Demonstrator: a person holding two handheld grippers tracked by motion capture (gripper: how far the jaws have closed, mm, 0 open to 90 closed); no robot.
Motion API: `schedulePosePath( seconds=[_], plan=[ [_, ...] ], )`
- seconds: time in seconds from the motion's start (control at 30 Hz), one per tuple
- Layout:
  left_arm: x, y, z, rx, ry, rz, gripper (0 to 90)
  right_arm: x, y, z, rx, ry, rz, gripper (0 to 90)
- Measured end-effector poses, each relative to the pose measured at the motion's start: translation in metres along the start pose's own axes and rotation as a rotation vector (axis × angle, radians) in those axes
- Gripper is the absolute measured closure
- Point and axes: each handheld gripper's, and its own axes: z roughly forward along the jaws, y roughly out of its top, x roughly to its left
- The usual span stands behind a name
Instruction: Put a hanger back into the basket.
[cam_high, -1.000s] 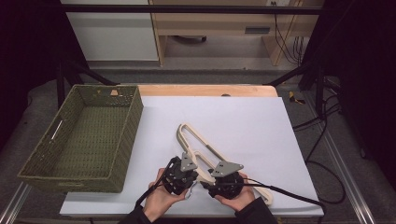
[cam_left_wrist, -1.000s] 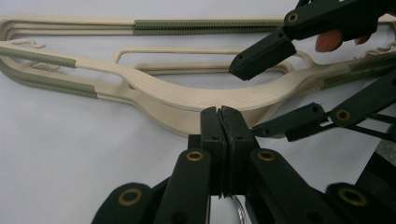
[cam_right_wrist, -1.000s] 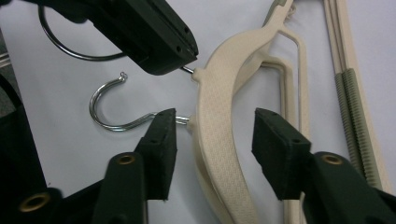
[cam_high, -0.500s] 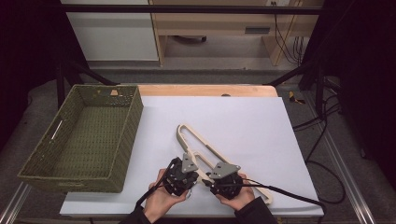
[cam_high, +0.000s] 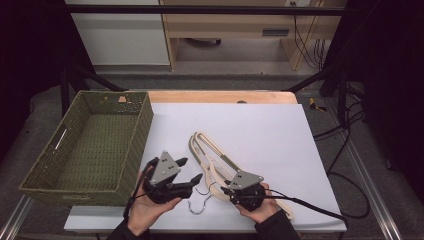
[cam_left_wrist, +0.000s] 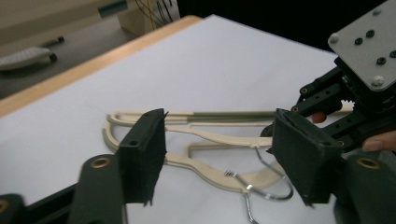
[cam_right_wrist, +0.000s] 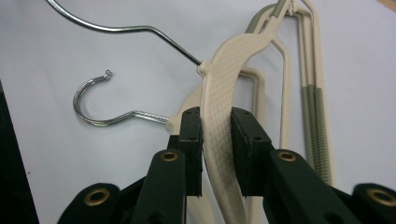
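Right tongs (cam_right_wrist: 217, 135) clamping cream hanger (cam_right_wrist: 224, 93), left tongs (cam_left_wrist: 224, 149) freshly parted, empty, basket (cam_high: 145, 125) edge near

our left gripper (cam_left_wrist: 217, 154) jaws spread wide with nothing pinched, cream hangers (cam_left_wrist: 205, 137) on the white table (cam_left_wrist: 210, 60) beyond, other gripper (cam_left_wrist: 348, 100) at right

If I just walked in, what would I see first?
Probably the cream hangers lying stacked in the middle of the white table, their shiny metal hooks pointing at the person. The right gripper has its fingers clamped on one hanger, while the left gripper hangs open above the table. A big green woven basket sits at the left.
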Motion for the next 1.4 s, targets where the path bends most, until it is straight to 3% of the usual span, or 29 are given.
schedulePosePath(
  seconds=[0.1, 0.3, 0.43, 0.57, 0.73, 0.93, 1.03, 1.07, 1.1, 1.13, 1.2, 1.23, 1.4],
  plan=[
    [0.018, -0.003, -0.014, -0.04, -0.008, -0.026, 26.8, -0.005, 0.002, -0.007, -0.004, -0.025, 0.001, 77.0],
    [0.035, -0.015, -0.016, -0.039, -0.014, -0.065, 19.9, -0.018, 0.003, -0.022, -0.026, -0.067, 0.013, 79.9],
    [0.037, -0.019, -0.013, -0.029, -0.009, -0.057, 17.6, -0.025, 0.003, -0.03, -0.03, -0.107, 0.006, 82.0],
    [0.035, -0.021, -0.008, -0.009, -0.015, -0.032, 13.9, -0.041, -0.001, -0.042, -0.044, -0.172, 0.017, 85.8],
    [0.035, -0.023, -0.005, 0.001, -0.015, -0.031, 11.9, -0.055, -0.004, -0.052, -0.057, -0.191, 0.06, 86.3],
    [0.034, -0.022, -0.006, -0.002, -0.03, -0.031, 11.7, -0.056, -0.001, -0.065, -0.104, -0.136, 0.092, 86.4],
    [0.031, -0.021, -0.006, 0.0, -0.043, -0.015, 11.7, -0.052, 0.004, -0.067, -0.143, -0.053, 0.103, 86.4],
    [0.03, -0.021, -0.006, -0.002, -0.045, -0.013, 11.7, -0.052, 0.004, -0.067, -0.143, -0.053, 0.103, 86.4],
    [0.027, -0.02, -0.005, -0.001, -0.056, -0.004, 11.7, -0.047, 0.008, -0.066, -0.16, -0.005, 0.104, 86.4],
    [0.027, -0.02, -0.005, -0.001, -0.056, -0.004, 11.8, -0.047, 0.008, -0.066, -0.16, -0.005, 0.104, 86.4],
    [0.025, -0.02, -0.004, 0.002, -0.066, 0.003, 12.1, -0.04, 0.013, -0.064, -0.174, 0.069, 0.093, 86.4],
    [0.024, -0.02, -0.004, 0.003, -0.073, 0.007, 12.1, -0.04, 0.013, -0.064, -0.174, 0.069, 0.093, 86.4],
    [0.016, -0.02, 0.001, 0.025, -0.107, 0.037, 14.6, -0.029, 0.019, -0.054, -0.186, 0.2, 0.102, 86.4]
  ],
)
